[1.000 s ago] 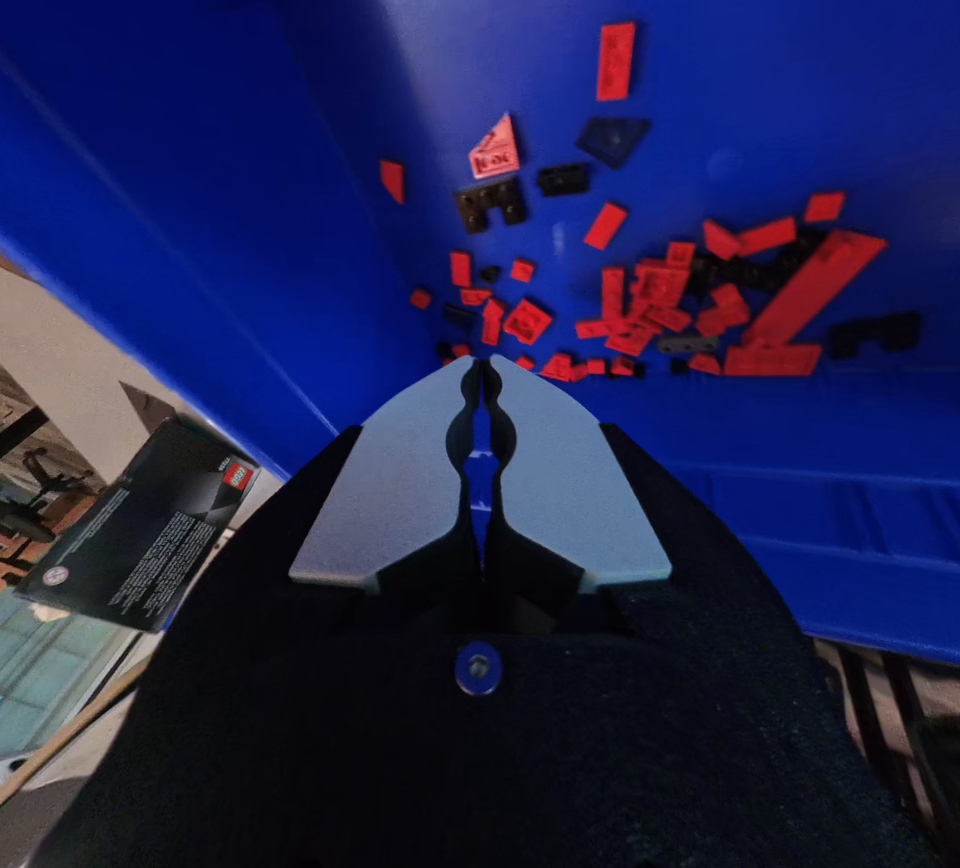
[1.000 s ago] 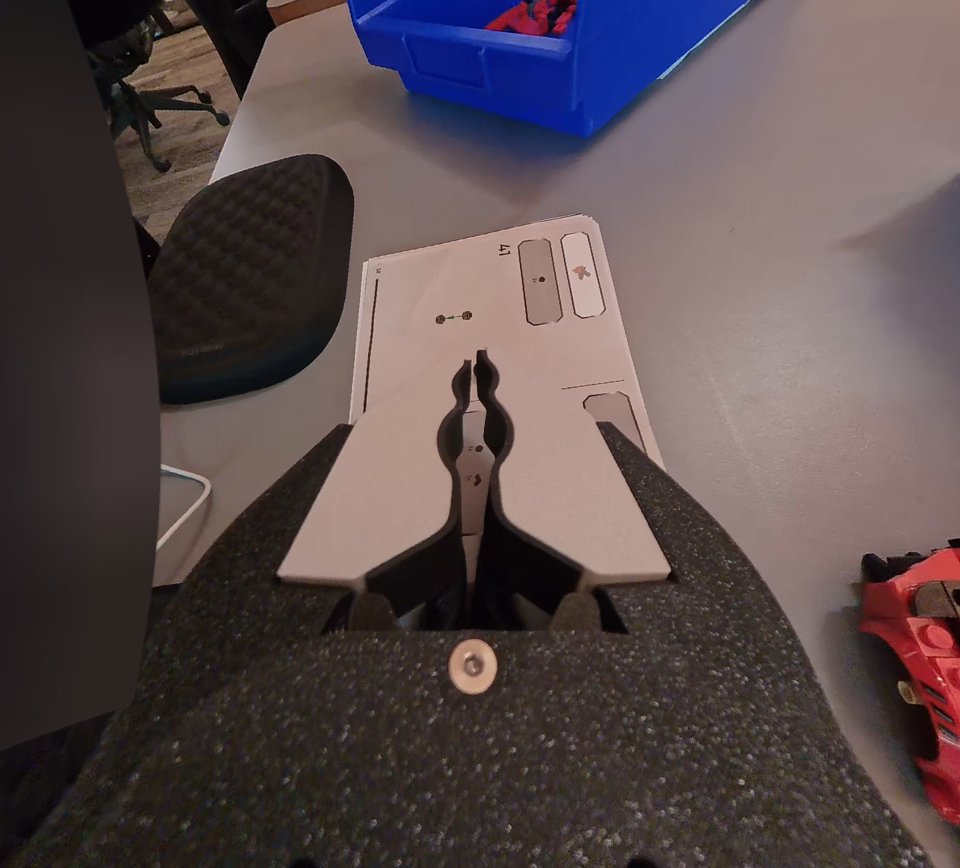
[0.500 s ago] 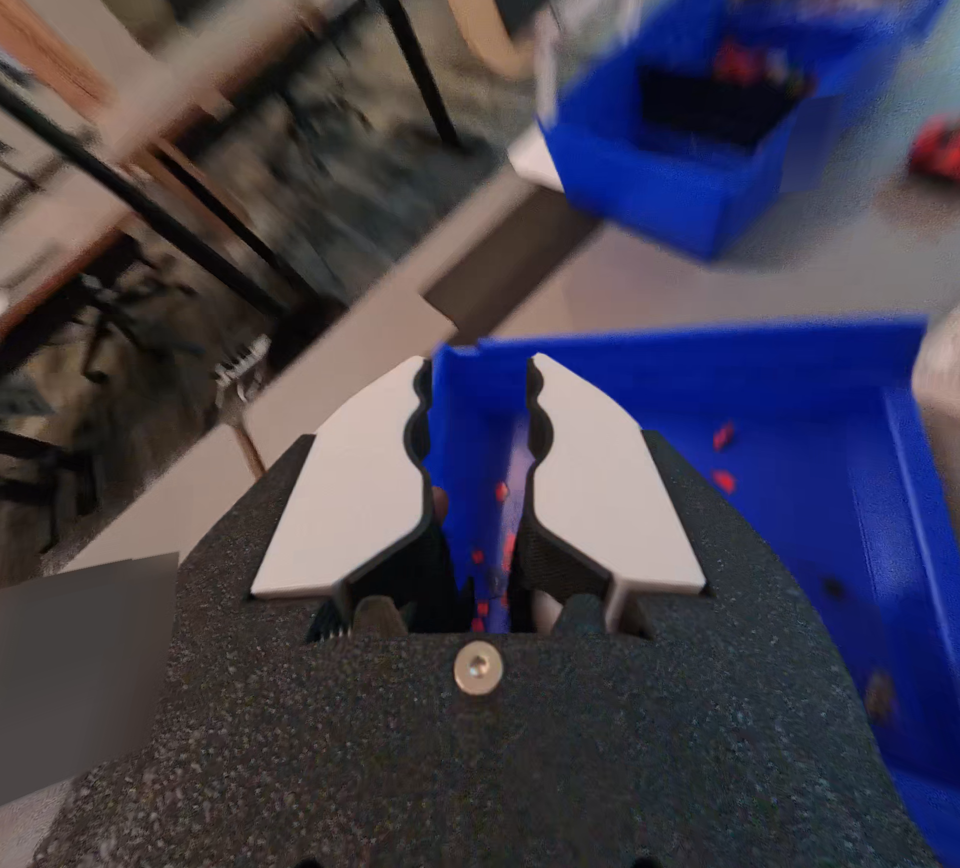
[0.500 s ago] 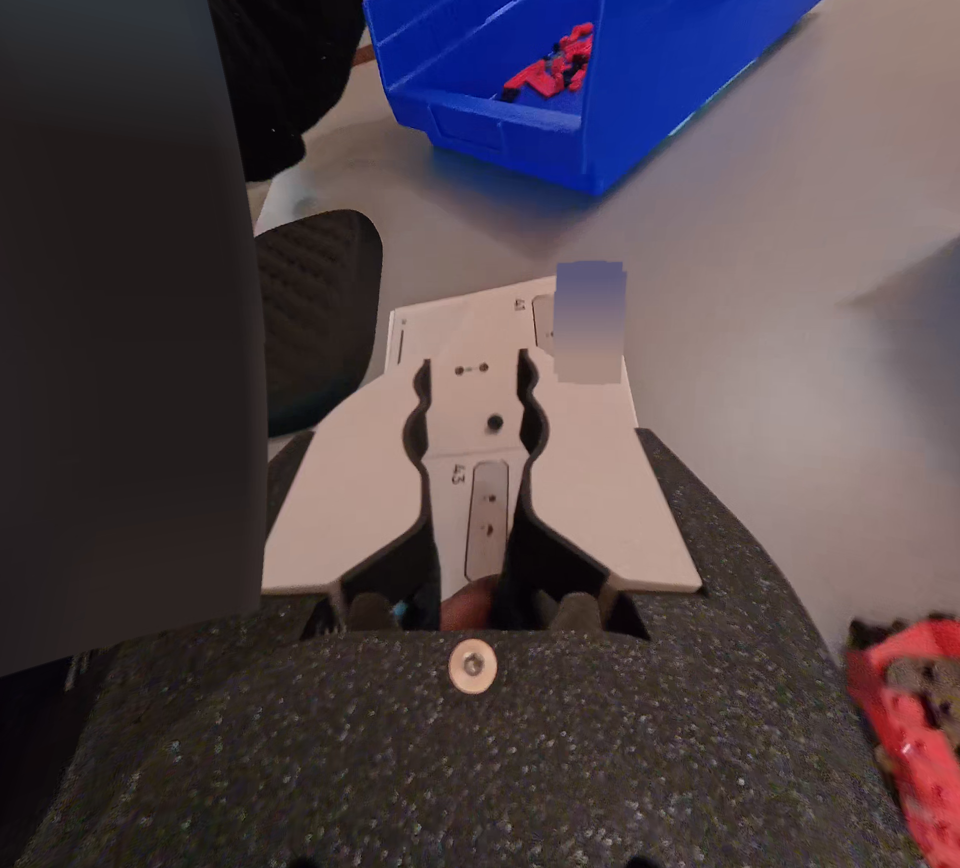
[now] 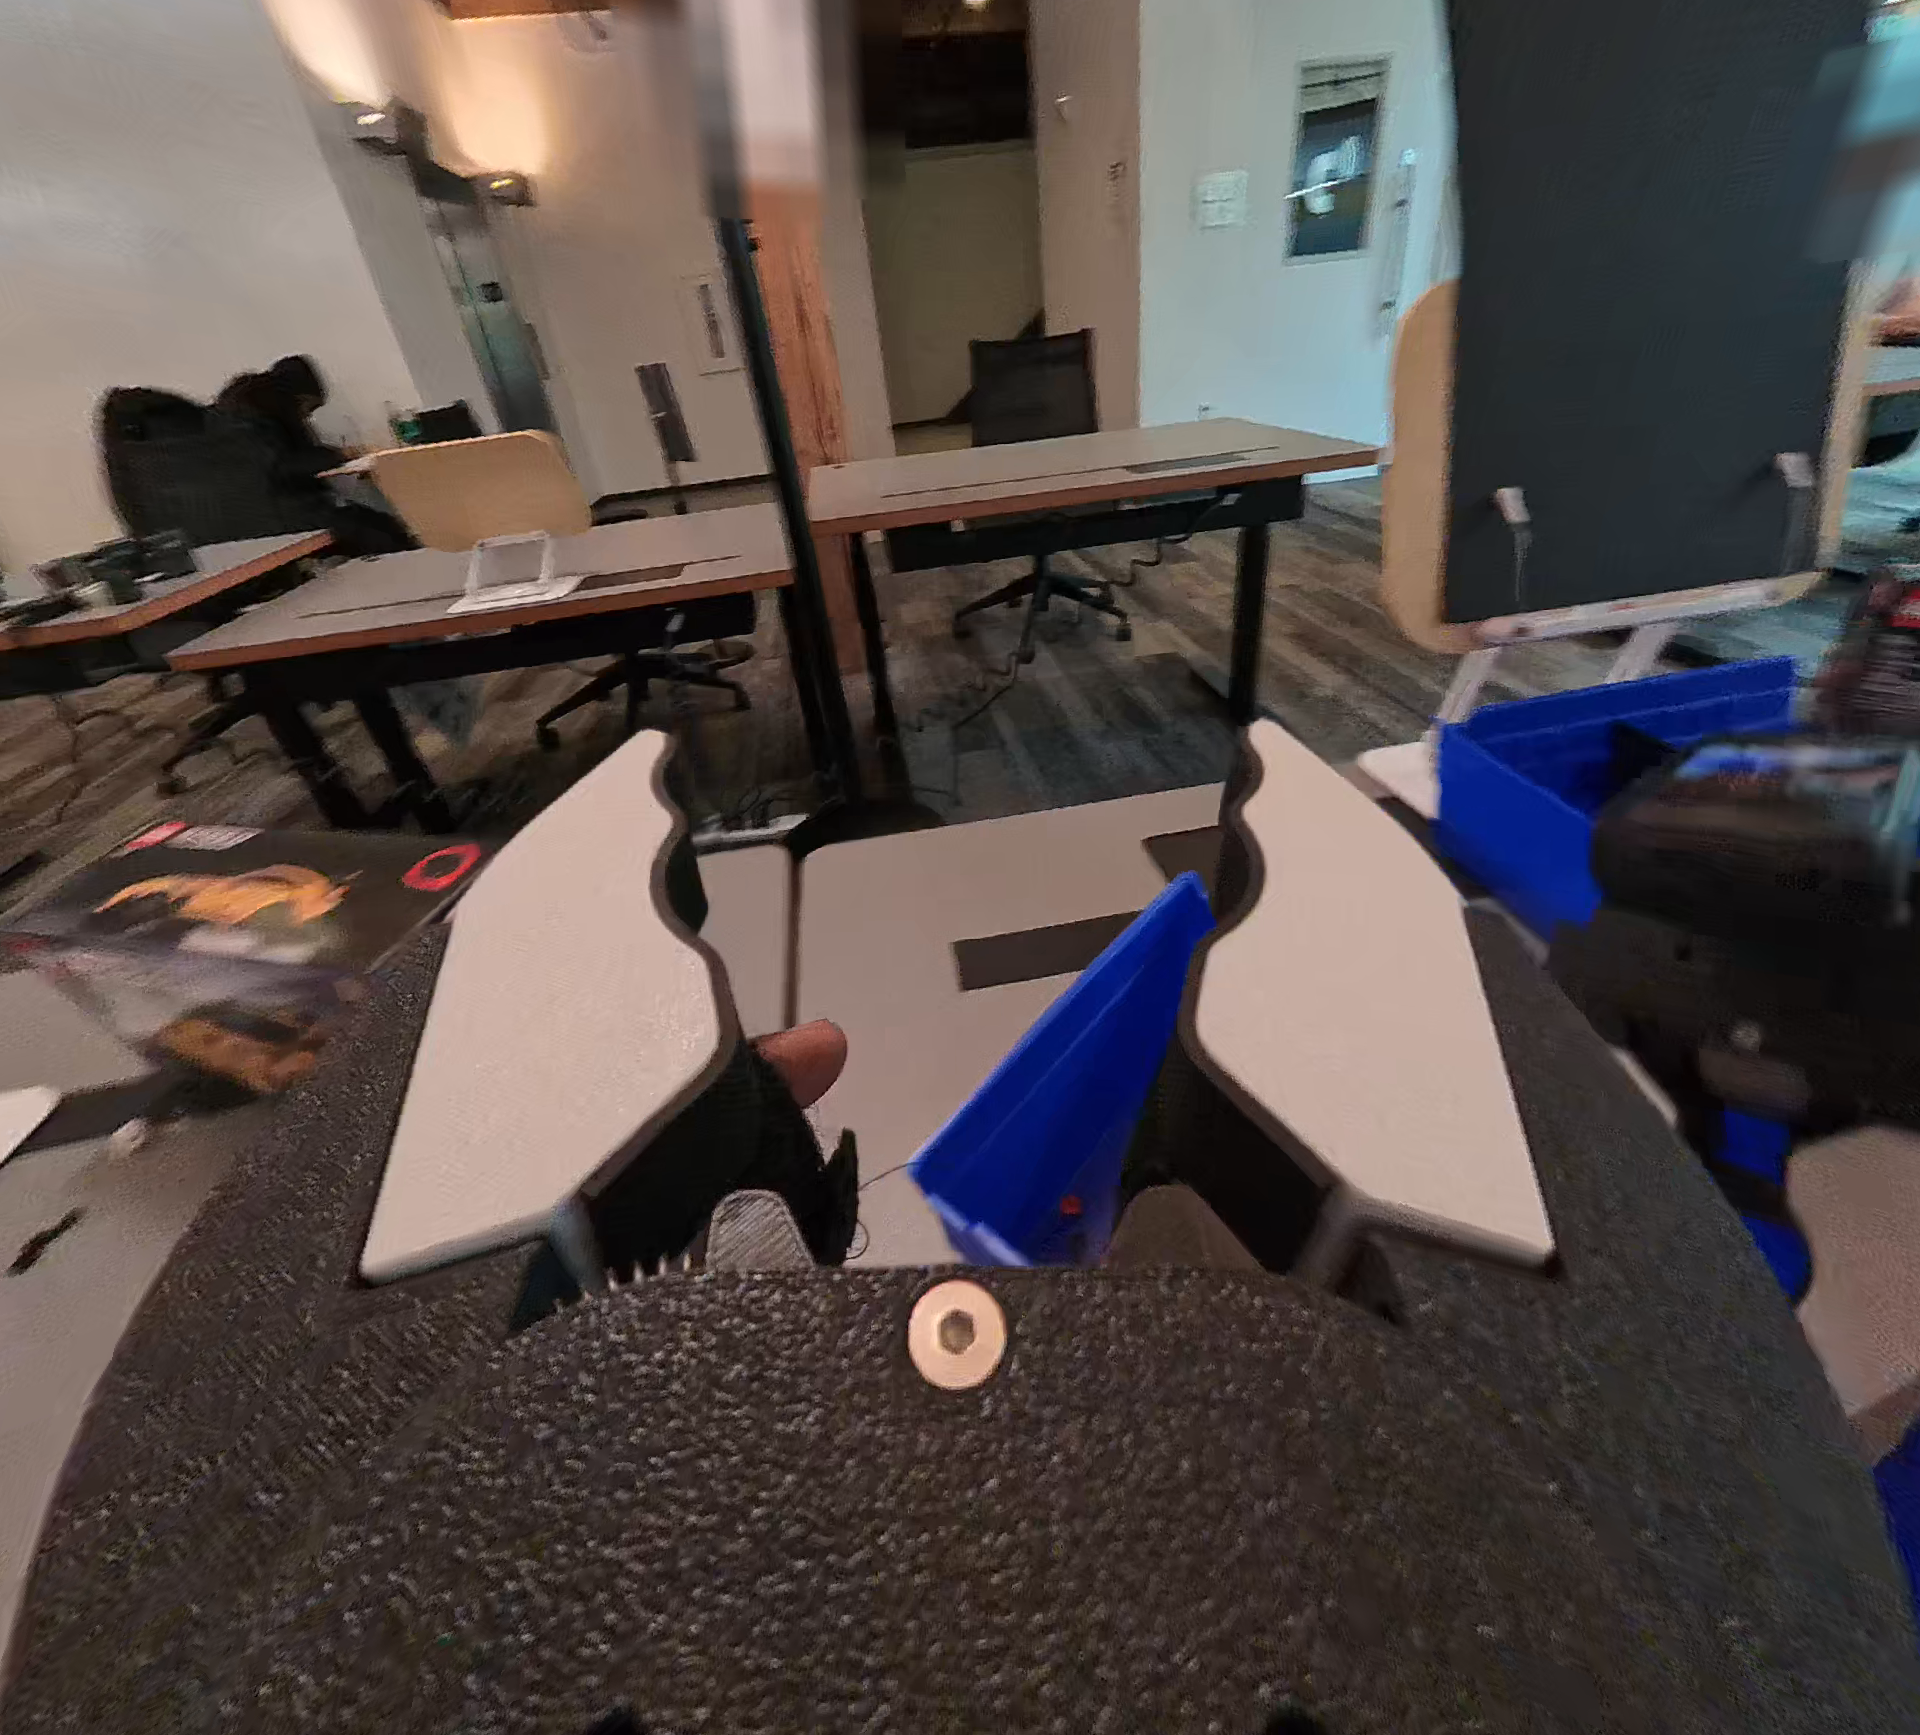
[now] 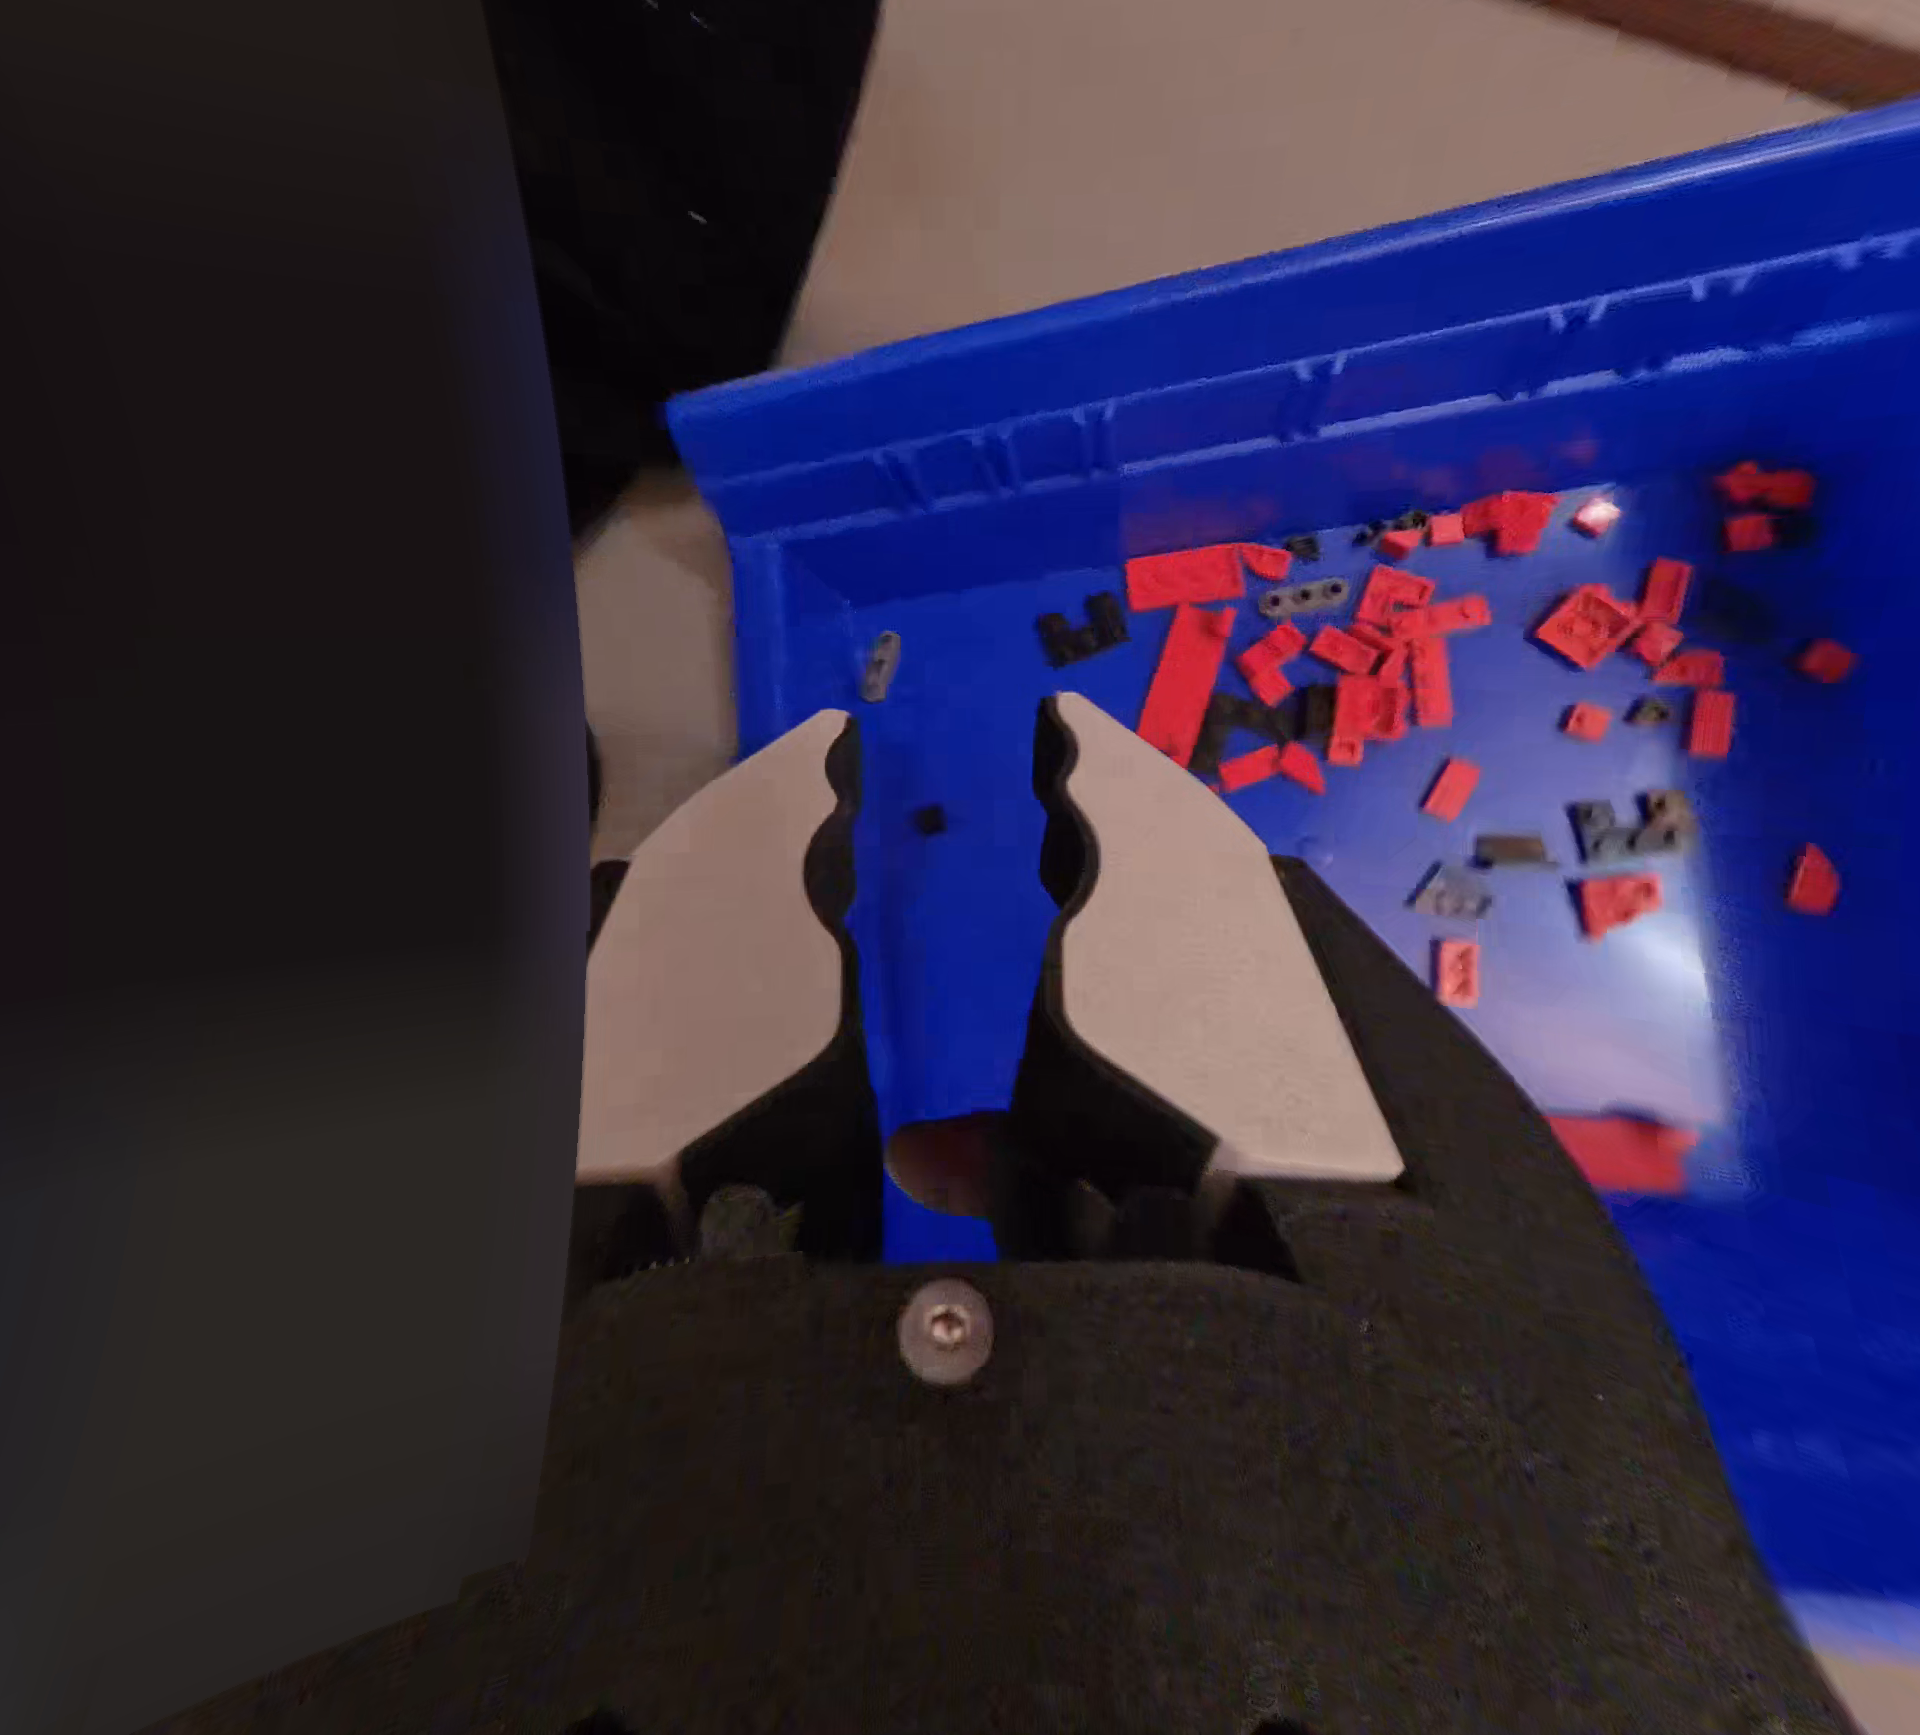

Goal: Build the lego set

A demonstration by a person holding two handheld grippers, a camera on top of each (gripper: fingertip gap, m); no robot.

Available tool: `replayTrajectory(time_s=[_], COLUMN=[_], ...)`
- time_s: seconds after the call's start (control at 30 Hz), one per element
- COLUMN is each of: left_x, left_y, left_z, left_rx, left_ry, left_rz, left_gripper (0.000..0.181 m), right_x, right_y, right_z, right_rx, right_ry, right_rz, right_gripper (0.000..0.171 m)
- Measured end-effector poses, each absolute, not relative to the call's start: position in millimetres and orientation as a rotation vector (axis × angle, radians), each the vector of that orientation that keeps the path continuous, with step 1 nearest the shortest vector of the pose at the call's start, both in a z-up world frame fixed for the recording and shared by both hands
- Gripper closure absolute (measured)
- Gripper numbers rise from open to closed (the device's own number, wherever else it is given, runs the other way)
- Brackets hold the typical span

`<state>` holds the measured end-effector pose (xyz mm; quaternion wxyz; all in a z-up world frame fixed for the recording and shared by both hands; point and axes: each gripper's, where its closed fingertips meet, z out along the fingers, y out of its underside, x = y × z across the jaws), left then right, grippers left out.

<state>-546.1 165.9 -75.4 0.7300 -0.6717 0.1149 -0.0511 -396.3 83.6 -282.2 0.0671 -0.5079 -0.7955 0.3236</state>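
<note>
In the right wrist view my right gripper is open and empty. It hovers over the near left corner of a blue bin. Several red and black lego pieces lie loose on the bin floor, to the right of my fingers. A tiny black piece shows in the gap between them. In the left wrist view my left gripper is wide open and empty and points out across the room. A corner of a blue bin shows between its fingers.
A second blue bin stands on the grey table at the right, behind a blurred dark device. A printed lego box lies at the left. Desks and chairs stand beyond. A person's dark clothing is beside the bin. The grippers' ends are close to 25 cm from one another. The tiny black piece lies around 11 cm away from my right fingertips.
My left gripper has come up out of the bin, swung to face the room and opened wide. My right gripper has moved from above the instruction sheet to above the bin and opened.
</note>
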Motion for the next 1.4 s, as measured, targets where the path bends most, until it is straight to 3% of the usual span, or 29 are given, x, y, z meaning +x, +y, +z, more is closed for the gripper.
replayTrajectory(time_s=[0.13, 0.27, 0.33, 0.7, 0.97, 1.17, 1.4], left_x=[-584, -594, -591, -560, -557, -550, -546], left_y=[160, 149, 144, 140, 141, 141, 144], left_z=[-79, -74, -69, -60, -61, -62, -65], left_rx=[-1.487, -1.452, -1.44, -1.396, -1.403, -1.403, -1.415], left_ry=[0.128, 0.079, 0.089, 0.227, 0.239, 0.276, 0.297], left_rz=[-0.027, -0.049, -0.036, -0.061, -0.06, -0.068, -0.071], left_gripper=[0.091, 0.097, 0.098, 0.101, 0.104, 0.106, 0.106], right_x=[-442, -475, -490, -494, -492, -504, -508], right_y=[104, 137, 143, 142, 141, 148, 153], right_z=[-320, -350, -354, -385, -374, -376, -382], right_rx=[-1.537, -1.502, -1.484, -1.53, -1.61, -1.401, -1.295], right_ry=[-2.501, -2.484, -2.445, -2.488, -2.499, -2.475, -2.491], right_rz=[0.886, 0.655, 0.664, 0.602, 0.67, 0.549, 0.481], right_gripper=[0.136, 0.167, 0.169, 0.17, 0.169, 0.158, 0.157])
